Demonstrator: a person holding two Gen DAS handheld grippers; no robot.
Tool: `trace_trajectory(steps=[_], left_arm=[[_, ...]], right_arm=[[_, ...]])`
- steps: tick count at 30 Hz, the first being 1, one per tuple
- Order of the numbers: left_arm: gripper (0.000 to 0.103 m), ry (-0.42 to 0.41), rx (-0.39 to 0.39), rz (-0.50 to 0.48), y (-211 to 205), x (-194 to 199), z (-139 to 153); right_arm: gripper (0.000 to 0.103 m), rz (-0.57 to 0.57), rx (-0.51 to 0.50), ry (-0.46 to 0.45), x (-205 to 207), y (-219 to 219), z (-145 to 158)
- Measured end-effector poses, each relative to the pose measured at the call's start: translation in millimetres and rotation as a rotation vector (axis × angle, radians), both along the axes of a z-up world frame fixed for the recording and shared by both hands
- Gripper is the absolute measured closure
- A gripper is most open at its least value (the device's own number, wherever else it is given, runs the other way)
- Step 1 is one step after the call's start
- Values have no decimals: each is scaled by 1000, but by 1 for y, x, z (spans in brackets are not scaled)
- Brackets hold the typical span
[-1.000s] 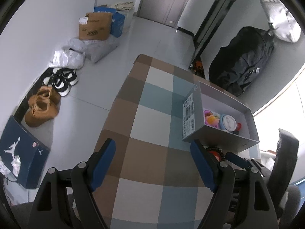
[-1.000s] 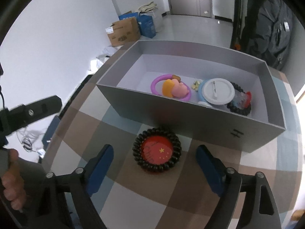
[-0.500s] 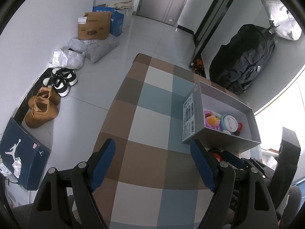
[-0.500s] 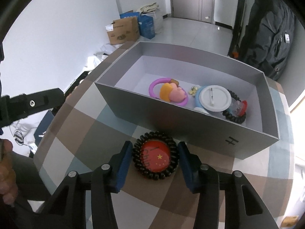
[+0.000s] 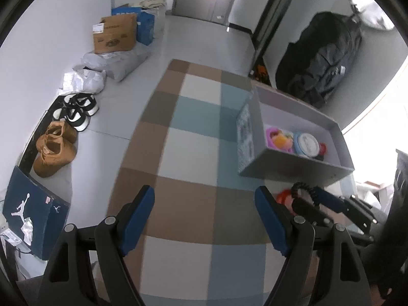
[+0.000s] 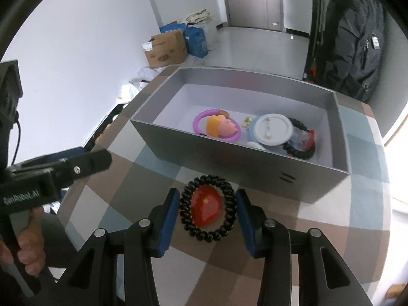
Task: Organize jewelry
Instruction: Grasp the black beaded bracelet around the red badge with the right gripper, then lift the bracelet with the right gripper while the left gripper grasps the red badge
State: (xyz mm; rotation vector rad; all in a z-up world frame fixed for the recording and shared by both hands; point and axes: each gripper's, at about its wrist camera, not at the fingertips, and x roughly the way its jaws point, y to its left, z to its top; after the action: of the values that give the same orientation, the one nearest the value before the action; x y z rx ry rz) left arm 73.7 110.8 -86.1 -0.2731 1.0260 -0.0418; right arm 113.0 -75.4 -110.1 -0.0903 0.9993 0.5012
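Note:
My right gripper (image 6: 207, 192) is closing on a black bead bracelet (image 6: 207, 234). Both blue pads press its sides and squeeze it into an oval, just in front of the grey box (image 6: 255, 168). A red badge with a yellow star (image 6: 205, 209) shows through the ring; I cannot tell whether it is lifted too. Inside the box lie a pink ring with an orange charm (image 6: 216, 126), a white round lid (image 6: 274, 128) and another black bead bracelet (image 6: 299, 150). My left gripper (image 5: 204, 191) hovers open over the checked tablecloth (image 5: 183, 158), with nothing between its fingers. At its right, the held bracelet (image 5: 302, 191) shows below the box (image 5: 293, 170).
The table's left edge drops to the floor, where shoes (image 5: 56, 148), a blue shoebox (image 5: 33, 211) and a cardboard carton (image 5: 114, 35) lie along the wall. A black bag (image 5: 323, 58) stands behind the box. A hand (image 6: 28, 255) grips the left gripper's handle.
The right gripper's jaws went from wide apart to pressed on the bracelet, which is now squeezed narrower and raised slightly. The left gripper stayed open and rolled slightly.

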Motion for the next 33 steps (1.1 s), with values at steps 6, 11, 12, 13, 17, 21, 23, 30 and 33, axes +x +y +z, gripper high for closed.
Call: trace_trajectory(steps=[6,11,12,13,17,21,23,30,33], left_arm=[[26,-45,85,-79,-31,-4,5],[26,-33,69,-148,-50,-5,1],[26,-28,60,-155,-52,-4,0],[26,-17,35,-168,-56,-3,0],[26,-10,11,-193,-70,-2,1],[26,-14,46,-225,-86,-2,-2],[26,-14,75,-237,-93,-4,-4],[26,-13,106,-230,-99,-2,-8],[26,-5,109,-216,-103,2,-11]], right_arm=[[62,-41,25,6,-6,-26,7],[63,-78,44,7,-8,-47,14],[63,-85,51,6,-9,-51,15],[63,-90,58,6,-9,-55,17],[64,-108,76,0,-12,-66,22],[64,-130,76,-16,-18,-75,27],[64,-143,87,-16,-21,-81,29],[64,-174,119,-24,-25,-102,37],[64,-185,130,-16,-25,-109,37]])
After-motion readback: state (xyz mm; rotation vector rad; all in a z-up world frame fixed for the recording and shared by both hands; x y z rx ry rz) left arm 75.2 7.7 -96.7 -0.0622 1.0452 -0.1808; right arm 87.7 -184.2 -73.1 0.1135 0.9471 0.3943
